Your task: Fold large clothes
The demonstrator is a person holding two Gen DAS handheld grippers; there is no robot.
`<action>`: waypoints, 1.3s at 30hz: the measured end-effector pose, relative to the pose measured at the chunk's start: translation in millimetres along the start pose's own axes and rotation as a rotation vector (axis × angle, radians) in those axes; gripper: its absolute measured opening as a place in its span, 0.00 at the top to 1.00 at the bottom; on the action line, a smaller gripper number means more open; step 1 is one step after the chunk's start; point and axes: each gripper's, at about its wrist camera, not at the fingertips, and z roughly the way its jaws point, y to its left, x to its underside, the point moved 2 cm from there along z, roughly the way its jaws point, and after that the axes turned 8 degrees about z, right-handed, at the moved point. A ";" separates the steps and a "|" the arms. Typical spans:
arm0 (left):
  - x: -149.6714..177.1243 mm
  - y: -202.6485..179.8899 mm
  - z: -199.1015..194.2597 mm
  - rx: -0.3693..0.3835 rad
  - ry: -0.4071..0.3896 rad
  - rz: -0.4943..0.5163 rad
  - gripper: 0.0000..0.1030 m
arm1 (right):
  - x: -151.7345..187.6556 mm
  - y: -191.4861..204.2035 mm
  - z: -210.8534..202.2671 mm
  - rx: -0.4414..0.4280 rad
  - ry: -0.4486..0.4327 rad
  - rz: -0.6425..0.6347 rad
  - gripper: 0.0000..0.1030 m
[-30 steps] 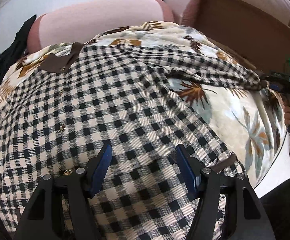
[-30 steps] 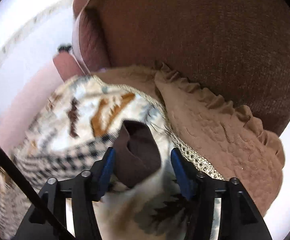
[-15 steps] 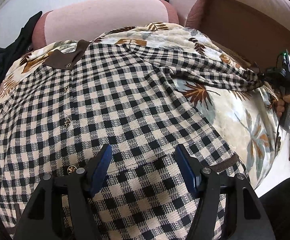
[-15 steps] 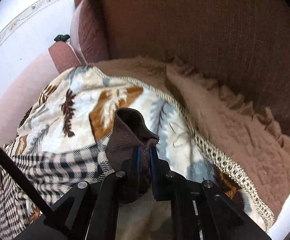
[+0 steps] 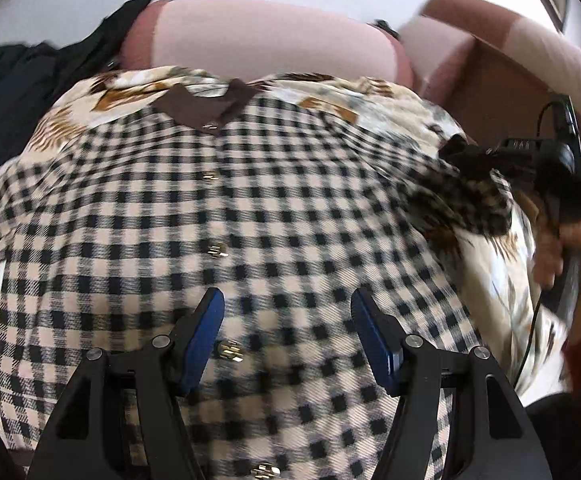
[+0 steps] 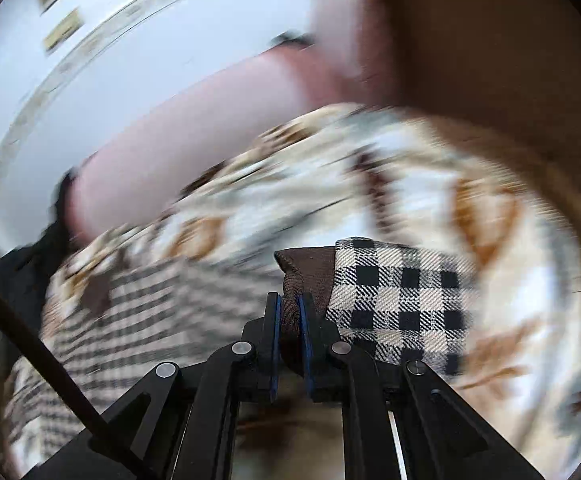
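While the checked shirt [image 5: 218, 216] lies spread front-up over the leaf-print blanket [image 5: 490, 264] on the sofa [image 5: 274, 36], buttons running down its middle and brown collar [image 5: 206, 106] at the far end, very little of the folding looks done. Its body is flat and unfolded. On the right, the sleeve [image 6: 402, 300] is the only part in hand: the right gripper [image 6: 289, 312] is clamped on the brown cuff [image 6: 306, 276], and the checked cloth beside it is lifted off the blanket. From the left wrist view that same sleeve appears bunched and raised at the shirt's right edge, near the person's hand [image 5: 570, 248]. The left gripper [image 5: 286, 332] hangs over the lower front of the shirt with its jaws wide apart, gripping nothing. My judgement is that the first fold, bringing this sleeve across the chest, is just beginning; the other sleeve, the sides and the final fold of the body all remain. A dark garment [image 5: 30, 92] sits on the sofa's left end.
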 end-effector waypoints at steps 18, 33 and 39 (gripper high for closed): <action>-21.4 47.3 24.7 -0.005 0.003 -0.175 0.37 | 116.1 108.8 112.3 -0.251 0.476 -0.226 0.90; -53.4 15.1 82.2 0.113 0.057 -0.130 0.29 | 42.6 53.2 42.7 -0.285 0.303 -0.087 0.58; -67.3 -17.1 130.6 0.197 0.116 -0.078 0.28 | 30.7 -50.9 11.4 -0.101 0.216 0.139 0.48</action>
